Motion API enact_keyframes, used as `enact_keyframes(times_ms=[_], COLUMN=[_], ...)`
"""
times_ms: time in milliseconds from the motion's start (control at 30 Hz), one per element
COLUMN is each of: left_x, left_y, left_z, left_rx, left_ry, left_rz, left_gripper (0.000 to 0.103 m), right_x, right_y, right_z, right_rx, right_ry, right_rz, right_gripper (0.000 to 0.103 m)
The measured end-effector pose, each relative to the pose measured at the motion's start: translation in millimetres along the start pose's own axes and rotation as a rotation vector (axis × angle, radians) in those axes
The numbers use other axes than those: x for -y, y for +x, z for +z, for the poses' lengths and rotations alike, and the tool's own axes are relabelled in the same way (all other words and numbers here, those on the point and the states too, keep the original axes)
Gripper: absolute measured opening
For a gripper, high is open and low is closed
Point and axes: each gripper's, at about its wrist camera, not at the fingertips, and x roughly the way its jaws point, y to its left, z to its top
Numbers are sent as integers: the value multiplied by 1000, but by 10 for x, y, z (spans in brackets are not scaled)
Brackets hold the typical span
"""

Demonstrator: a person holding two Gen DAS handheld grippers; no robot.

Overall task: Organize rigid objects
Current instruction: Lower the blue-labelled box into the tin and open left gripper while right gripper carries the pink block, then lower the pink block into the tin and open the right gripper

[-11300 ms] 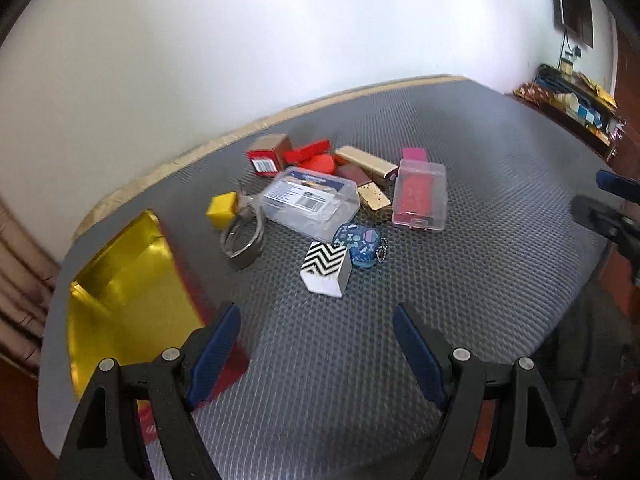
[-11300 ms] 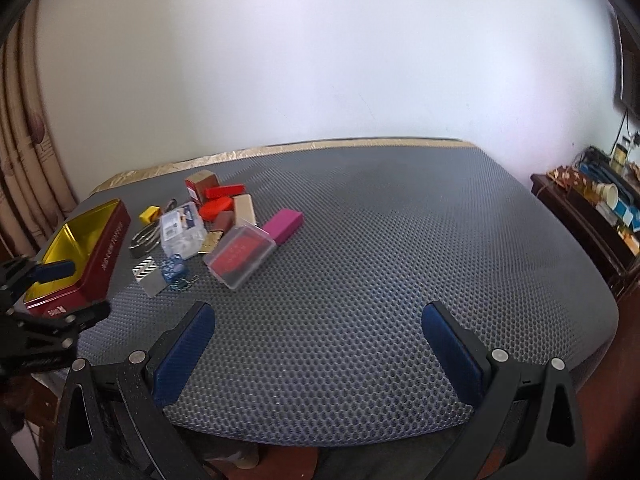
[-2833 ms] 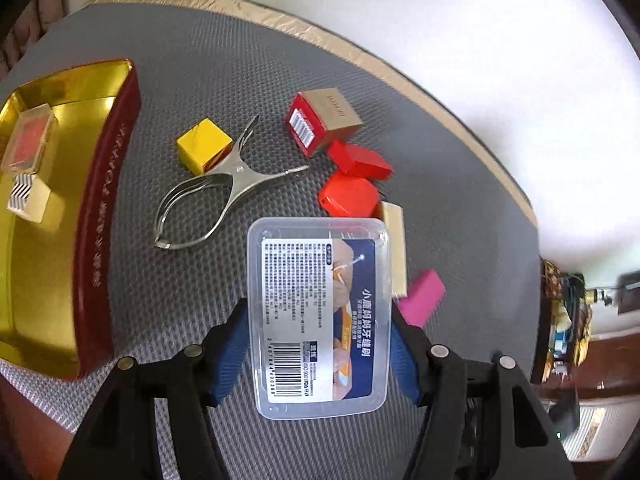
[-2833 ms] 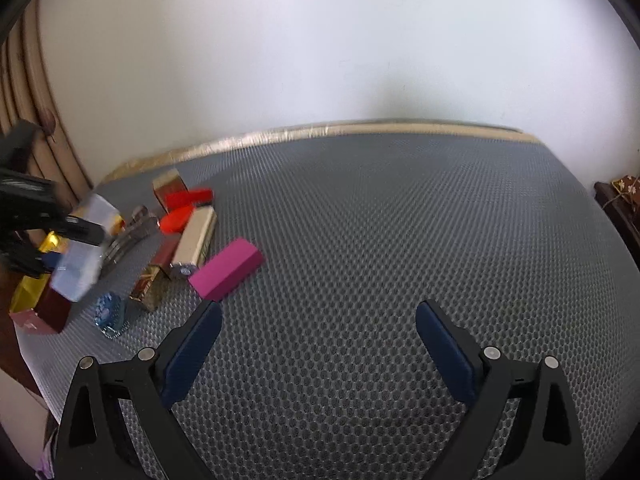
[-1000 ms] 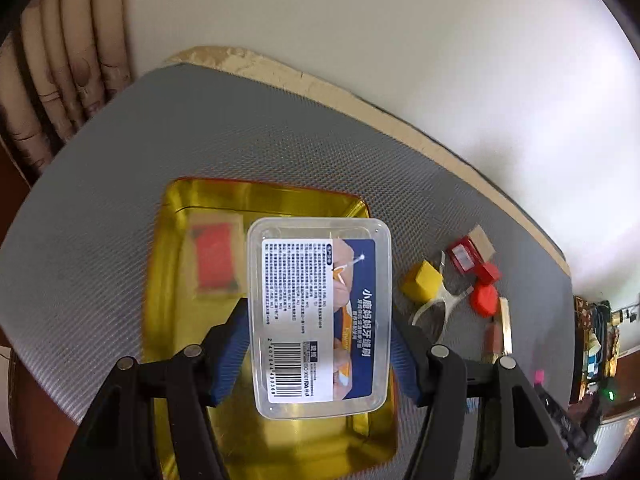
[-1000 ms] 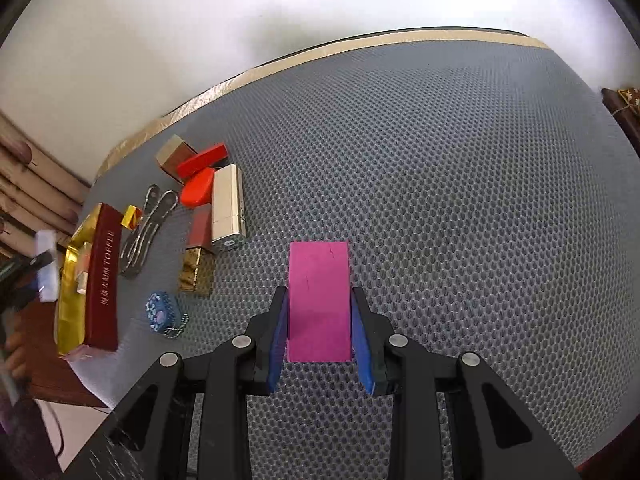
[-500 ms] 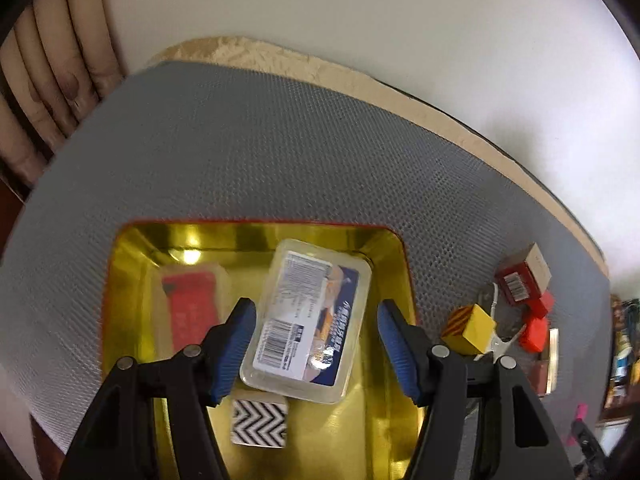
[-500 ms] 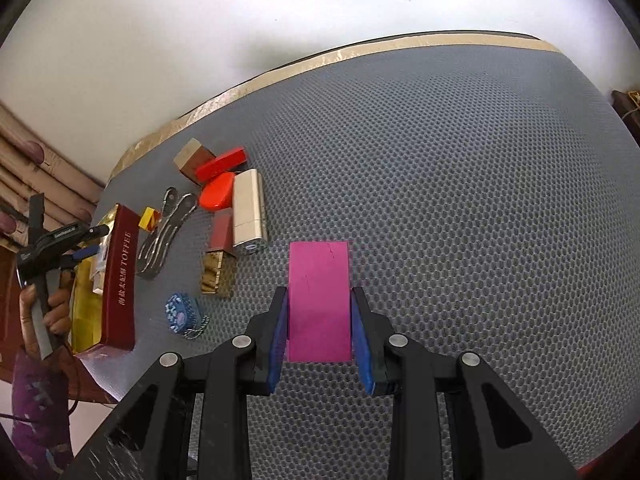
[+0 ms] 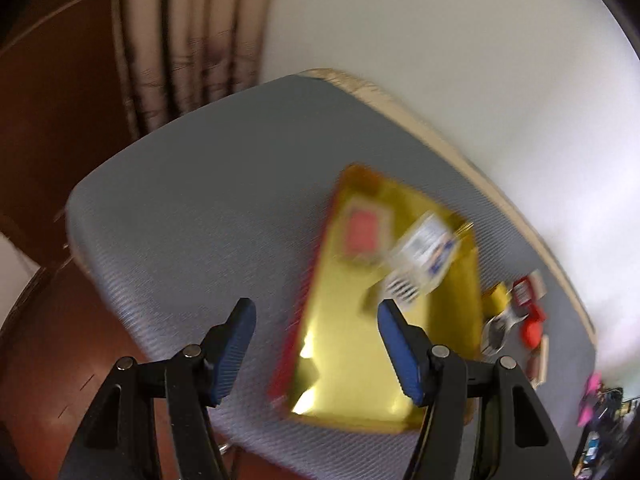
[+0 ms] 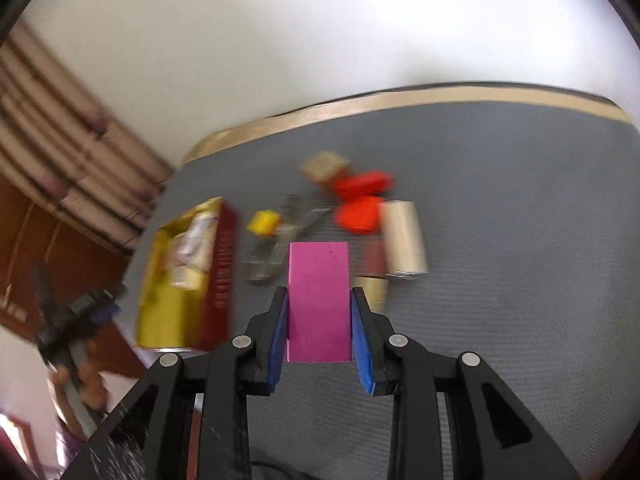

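Note:
My right gripper (image 10: pixel 319 293) is shut on a pink block (image 10: pixel 318 272) and holds it above the grey mat, right of the gold tin (image 10: pixel 223 264). My left gripper (image 9: pixel 314 312) stands open with nothing between its pads, over the mat at the tin's (image 9: pixel 356 364) near left side. Inside the tin lie the clear labelled plastic box (image 9: pixel 424 250), a red item in a clear case (image 9: pixel 360 232) and a zigzag block (image 9: pixel 400 288). The left wrist view is blurred. In the right wrist view the left gripper (image 10: pixel 80 312) sits left of the tin, held by a hand (image 10: pixel 88 384).
Loose on the mat beyond the pink block are a yellow cube (image 10: pixel 264 222), metal tongs (image 10: pixel 280 248), two red pieces (image 10: pixel 360 200), a cream bar (image 10: pixel 402 240), a tan box (image 10: pixel 324 168) and a small gold box (image 10: pixel 370 292). Curtains hang at the left.
The left gripper let go of the clear box, which now lies in the tin, and drew back off to the tin's side. The right gripper carried the pink block toward the tin.

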Motion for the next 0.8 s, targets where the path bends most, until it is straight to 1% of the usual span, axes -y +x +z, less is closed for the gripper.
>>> enact_keyframes(times_ms=[67,167,267,333,367,433,633,800], left_x=[-180,-299,-265,-217,-200,-159,-80,-84], left_y=[-121,-281,-306,-290,-285,-267,-96,-44], left_z=[-166,-336,-351,-364,-388,-397,-428,-438], left_rx=[38,104,152,169,178,173,80,54], left_ry=[-13,-21,11,41,53,75,120,110], left_rz=[29,54,63,71,59,35,-13,-27], left_gripper=[65,65,65,65,65,65,65,65], right_x=[-267,-708,-1067,-1276,-1375,-1448,-1546,-1647], right_y=[109,360,651,843,964,1110,1569,1799], right_z=[54,126,155,171,186,179,164,128], right_rx=[-26,-80,-126,-149,-163,-180,-238,-257], right_ry=[-31,-79,-121,-151,-166,-172,-155,-183], right_rz=[47,114,137,132,124,106,81,51], right_gripper=[28,28,28,28,28,28,28,28])
